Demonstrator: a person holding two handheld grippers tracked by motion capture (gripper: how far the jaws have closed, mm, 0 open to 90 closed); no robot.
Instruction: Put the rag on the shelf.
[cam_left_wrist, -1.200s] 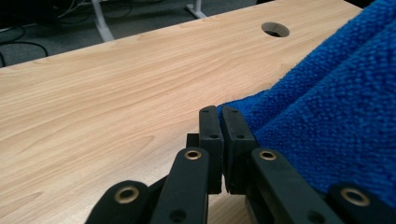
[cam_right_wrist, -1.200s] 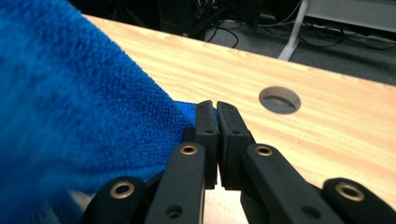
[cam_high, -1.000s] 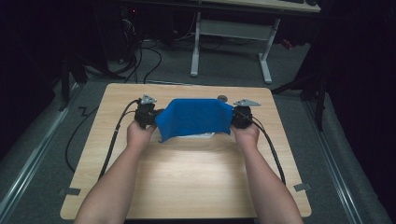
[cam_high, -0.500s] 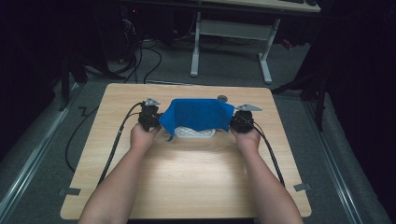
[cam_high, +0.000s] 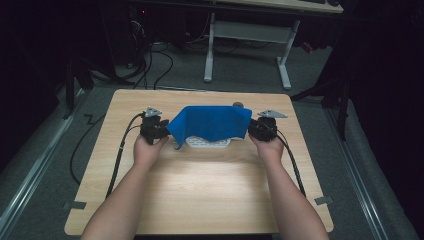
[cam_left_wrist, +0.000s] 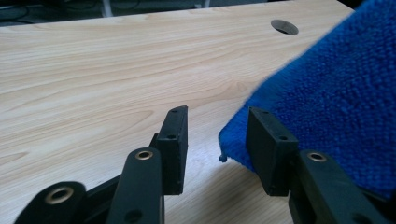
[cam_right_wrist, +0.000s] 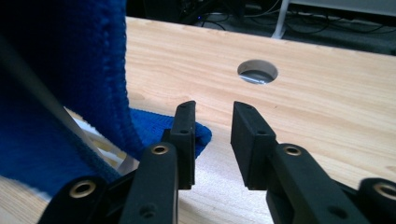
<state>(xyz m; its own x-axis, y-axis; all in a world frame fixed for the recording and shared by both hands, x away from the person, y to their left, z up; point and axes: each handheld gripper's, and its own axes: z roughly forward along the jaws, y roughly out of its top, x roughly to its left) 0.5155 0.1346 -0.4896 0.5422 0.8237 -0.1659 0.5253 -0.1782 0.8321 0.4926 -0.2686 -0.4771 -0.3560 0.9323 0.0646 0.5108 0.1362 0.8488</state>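
Note:
A blue terry cloth (cam_high: 212, 122) lies draped over a white slotted object (cam_high: 207, 143) at the middle of the wooden table (cam_high: 200, 185). My left gripper (cam_high: 161, 131) sits at the cloth's left end and my right gripper (cam_high: 252, 129) at its right end. Both pairs of jaws have just been opening. In the left gripper view the left gripper (cam_left_wrist: 217, 126) is open with bare table in the gap, and the cloth (cam_left_wrist: 336, 102) rests against the outside of one jaw. In the right gripper view the right gripper (cam_right_wrist: 214, 119) is open and holds nothing, with the cloth (cam_right_wrist: 56, 70) hanging beside it.
A round cable hole (cam_high: 238, 104) pierces the table just behind the cloth. Black cables (cam_high: 120, 155) trail from both grippers along the tabletop. A white desk frame (cam_high: 247, 45) stands on the floor beyond the far edge. Bare wood stretches in front of the hands.
The cloth, earlier held taut between the two shut grippers, has sagged down onto the white object. Both grippers have opened and let go of its ends.

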